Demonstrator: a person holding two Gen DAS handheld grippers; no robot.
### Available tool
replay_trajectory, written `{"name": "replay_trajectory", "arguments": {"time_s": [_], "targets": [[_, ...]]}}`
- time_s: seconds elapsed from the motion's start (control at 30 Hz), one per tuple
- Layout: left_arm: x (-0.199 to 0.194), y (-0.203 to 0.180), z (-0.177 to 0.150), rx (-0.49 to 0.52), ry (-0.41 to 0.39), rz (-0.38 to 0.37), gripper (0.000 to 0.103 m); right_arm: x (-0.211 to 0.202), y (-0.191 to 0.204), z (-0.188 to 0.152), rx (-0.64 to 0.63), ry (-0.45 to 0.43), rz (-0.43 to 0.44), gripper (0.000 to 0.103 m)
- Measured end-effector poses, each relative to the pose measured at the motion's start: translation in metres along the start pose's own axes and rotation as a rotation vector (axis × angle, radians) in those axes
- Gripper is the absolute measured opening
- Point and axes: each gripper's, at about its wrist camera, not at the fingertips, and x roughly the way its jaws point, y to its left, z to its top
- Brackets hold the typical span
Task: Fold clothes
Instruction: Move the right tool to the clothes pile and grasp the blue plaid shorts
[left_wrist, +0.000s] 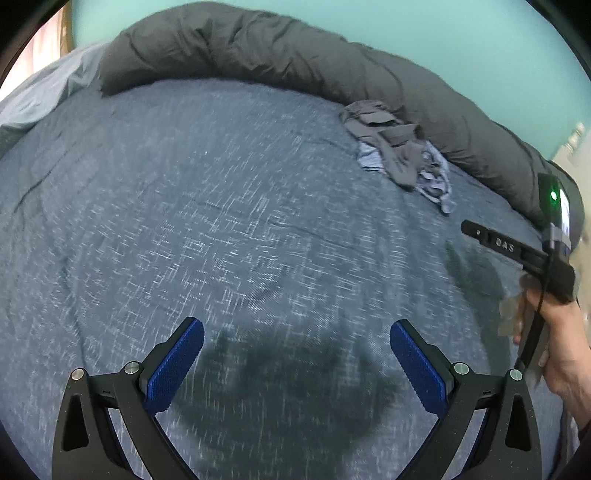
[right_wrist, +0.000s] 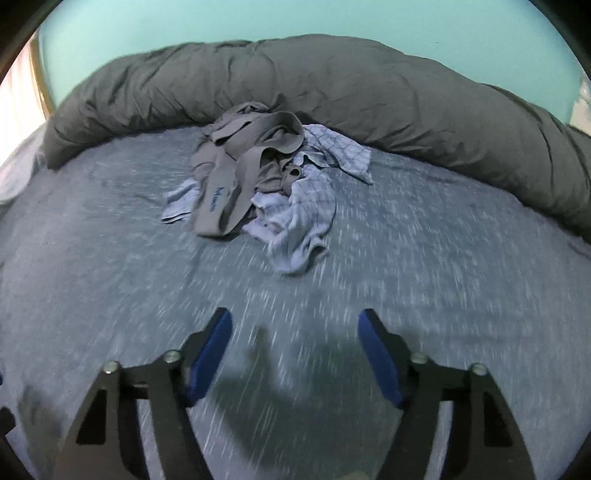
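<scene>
A heap of clothes (right_wrist: 258, 188) lies on the blue bedsheet (right_wrist: 424, 258) close to the rolled duvet: a grey-brown garment (right_wrist: 236, 173) draped over a pale checked one (right_wrist: 303, 218). In the left wrist view the same heap (left_wrist: 402, 155) sits far off at the upper right. My right gripper (right_wrist: 295, 328) hangs open above bare sheet, well short of the heap, nothing between its blue pads (right_wrist: 212, 360). My left gripper (left_wrist: 297, 341) is open wide over bare sheet, also with nothing in it. The right tool (left_wrist: 517, 254) and the hand holding it show at the right edge of the left wrist view.
A dark grey rolled duvet (right_wrist: 332, 85) runs along the far side of the bed, against a turquoise wall (right_wrist: 258, 22). A light pillow (left_wrist: 40, 96) lies at the far left. Both grippers cast shadows on the sheet below them.
</scene>
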Motion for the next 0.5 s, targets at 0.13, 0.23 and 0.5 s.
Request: {"name": "replay_trajectory", "arguments": {"time_s": [0.13, 0.23, 0.5], "targets": [[0.015, 0.010, 0.001, -0.035, 0.024, -0.008, 0.103, 0.030, 0.001, 0.017, 0.005, 0.012, 0.003, 0.051], [0.020, 0.015, -0.007, -0.033, 0.041, -0.013, 0.103, 0.048, 0.004, 0.023, -0.006, 0.042, -0.002, 0.038], [0.017, 0.025, -0.039, -0.036, 0.051, -0.032, 0.103, 0.037, -0.009, 0.025, 0.047, -0.006, 0.035, 0.004]]}}
